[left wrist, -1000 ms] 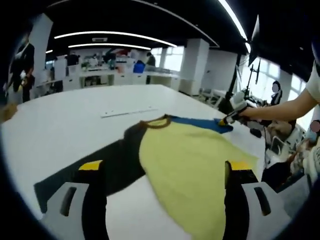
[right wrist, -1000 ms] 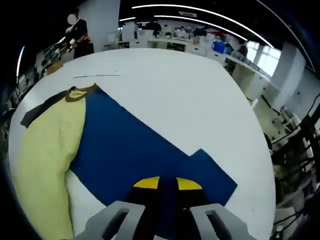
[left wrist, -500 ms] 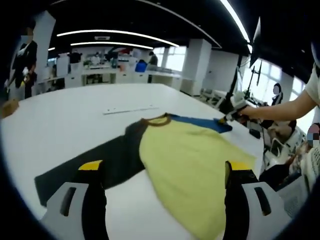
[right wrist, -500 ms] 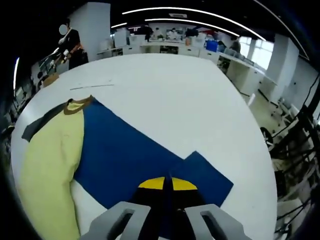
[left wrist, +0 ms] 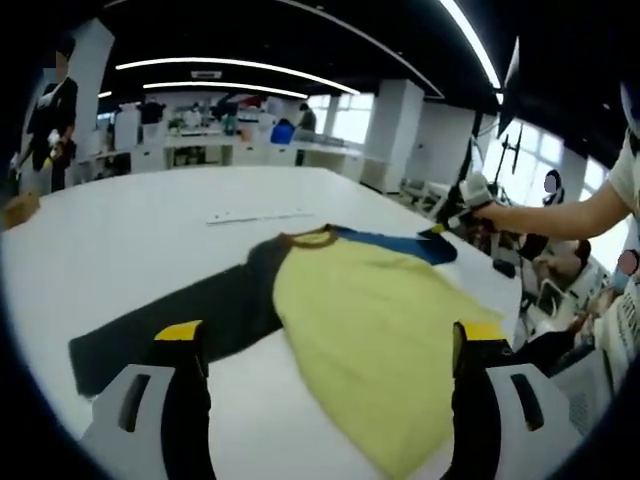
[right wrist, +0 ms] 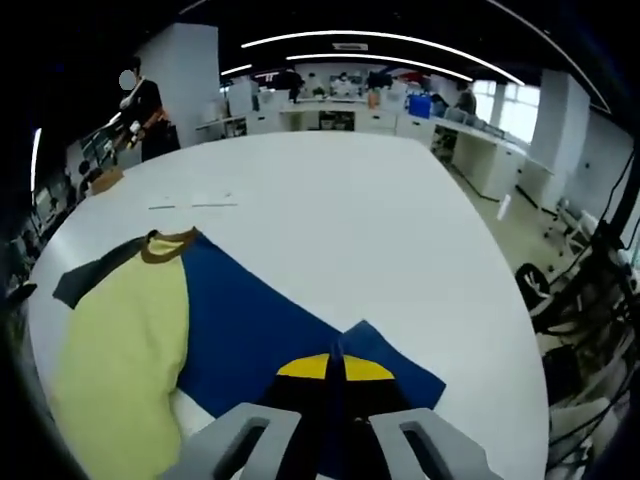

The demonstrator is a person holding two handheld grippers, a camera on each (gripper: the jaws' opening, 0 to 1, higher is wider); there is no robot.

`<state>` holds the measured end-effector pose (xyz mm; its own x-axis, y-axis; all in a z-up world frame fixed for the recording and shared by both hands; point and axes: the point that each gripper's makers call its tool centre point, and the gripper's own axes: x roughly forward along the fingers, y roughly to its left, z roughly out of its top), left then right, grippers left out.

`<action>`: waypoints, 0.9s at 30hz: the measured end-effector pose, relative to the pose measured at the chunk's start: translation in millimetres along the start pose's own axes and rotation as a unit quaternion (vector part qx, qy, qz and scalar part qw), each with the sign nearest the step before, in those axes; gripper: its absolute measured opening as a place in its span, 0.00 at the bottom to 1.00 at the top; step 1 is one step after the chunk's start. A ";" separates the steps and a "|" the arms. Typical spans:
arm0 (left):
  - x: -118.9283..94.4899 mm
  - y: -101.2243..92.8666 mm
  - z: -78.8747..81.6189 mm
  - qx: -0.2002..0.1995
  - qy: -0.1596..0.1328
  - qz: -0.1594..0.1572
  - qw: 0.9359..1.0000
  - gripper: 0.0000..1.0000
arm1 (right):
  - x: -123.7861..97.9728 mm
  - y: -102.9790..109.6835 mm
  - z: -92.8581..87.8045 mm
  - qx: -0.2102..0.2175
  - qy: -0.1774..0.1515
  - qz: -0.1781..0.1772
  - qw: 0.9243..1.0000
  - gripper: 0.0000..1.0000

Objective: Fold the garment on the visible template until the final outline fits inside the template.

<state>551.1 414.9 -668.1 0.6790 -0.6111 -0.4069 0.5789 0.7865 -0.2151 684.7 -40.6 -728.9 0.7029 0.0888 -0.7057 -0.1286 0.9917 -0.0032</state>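
Left gripper [left wrist: 320, 345] is hovering with jaws spread wide apart. Right gripper [right wrist: 335, 365] is clamping its jaws together, pinching fabric; in left gripper view, person's hand [left wrist: 497, 215] is gripping it, forearm outstretched.

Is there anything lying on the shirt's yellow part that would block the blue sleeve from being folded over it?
Nothing visible. The yellow body lies bare, and the right tongs are shut on the blue sleeve.
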 end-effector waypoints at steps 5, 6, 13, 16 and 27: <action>-3.1 -2.9 1.7 0.003 -0.003 -0.003 1.000 0.99 | -14.7 23.7 9.0 -0.008 -0.010 0.010 1.000 0.00; -3.6 -3.5 1.6 0.004 -0.002 -0.004 1.000 0.99 | -17.0 27.1 10.5 -0.010 -0.011 0.010 1.000 0.00; -7.4 -10.6 -3.9 -0.008 0.005 -0.016 1.000 0.99 | -14.9 45.1 26.8 -0.021 -0.015 0.028 0.999 0.00; -9.8 -14.9 -1.5 -0.008 0.000 -0.020 1.000 0.99 | -17.3 59.9 30.0 -0.030 -0.015 0.038 0.999 0.00; -16.4 -22.5 -9.9 0.030 0.021 -0.023 0.999 0.99 | 13.2 79.0 55.7 -0.026 -0.024 0.076 0.997 0.00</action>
<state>522.4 408.1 -665.3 0.6318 -0.6415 -0.4351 0.6360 0.7499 -0.1821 722.8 44.0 -699.0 0.7048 0.2427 -0.6666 -0.2711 0.9605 0.0631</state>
